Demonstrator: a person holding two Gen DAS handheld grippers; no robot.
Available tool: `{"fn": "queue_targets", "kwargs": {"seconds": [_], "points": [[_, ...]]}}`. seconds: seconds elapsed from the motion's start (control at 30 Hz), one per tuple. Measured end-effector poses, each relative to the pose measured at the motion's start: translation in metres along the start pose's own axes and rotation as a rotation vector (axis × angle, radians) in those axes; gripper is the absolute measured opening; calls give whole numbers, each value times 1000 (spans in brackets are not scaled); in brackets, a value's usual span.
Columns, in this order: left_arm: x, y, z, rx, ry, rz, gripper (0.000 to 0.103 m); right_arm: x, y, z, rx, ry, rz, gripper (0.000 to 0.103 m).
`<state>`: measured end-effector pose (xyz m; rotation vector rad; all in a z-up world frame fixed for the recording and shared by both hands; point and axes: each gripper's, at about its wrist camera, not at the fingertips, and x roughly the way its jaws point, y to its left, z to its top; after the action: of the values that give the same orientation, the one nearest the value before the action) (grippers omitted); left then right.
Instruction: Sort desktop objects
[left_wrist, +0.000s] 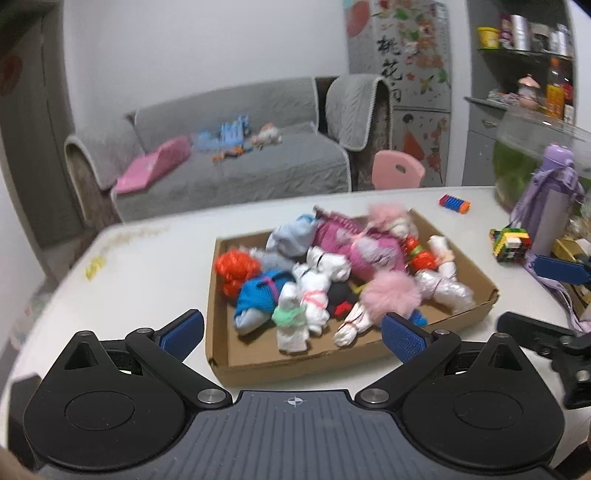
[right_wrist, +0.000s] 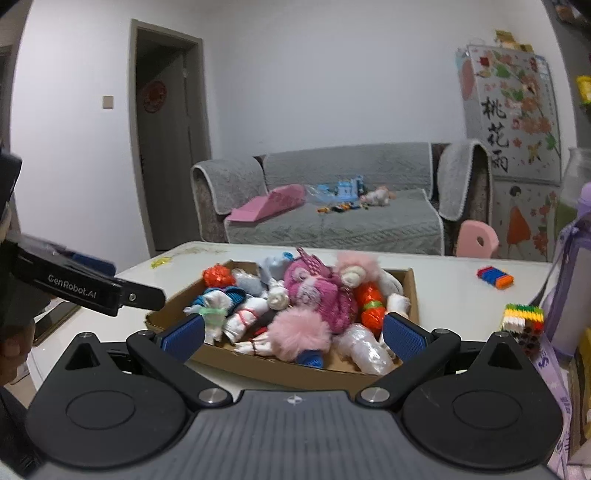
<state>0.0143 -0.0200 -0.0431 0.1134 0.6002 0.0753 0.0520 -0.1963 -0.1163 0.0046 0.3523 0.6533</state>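
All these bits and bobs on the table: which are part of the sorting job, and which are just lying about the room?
Part of the job: cardboard tray of dolls, brick block, striped toy, both open grippers.

Just lying about: purple bottle, sofa, pink chair.

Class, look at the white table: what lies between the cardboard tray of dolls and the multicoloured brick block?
Nothing: bare white table separates the cardboard tray from the brick block, clearest in the left wrist view.
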Motion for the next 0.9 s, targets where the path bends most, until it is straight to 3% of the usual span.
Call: {"fn": "queue_targets", "kwargs": {"seconds": [0.2, 0.3, 0.47, 0.6, 0.9], "points": [[-27, -43, 1, 202, -75, 72, 103, -4, -8, 2, 27, -27, 11, 102], [-28, -55, 2, 215, -70, 77, 102, -7, -10, 0, 42, -32, 8, 102], [-23, -38, 11, 83, -41, -27, 102, -12, -16, -1, 67, -54, -5, 102], [-22, -27, 16, 18, -44, 13, 102, -11, -21, -2, 81, -54, -30, 102], [-20, -11, 19, -76, -18, 25, 102, -5, -22, -6, 77, -26, -50, 102]]}}
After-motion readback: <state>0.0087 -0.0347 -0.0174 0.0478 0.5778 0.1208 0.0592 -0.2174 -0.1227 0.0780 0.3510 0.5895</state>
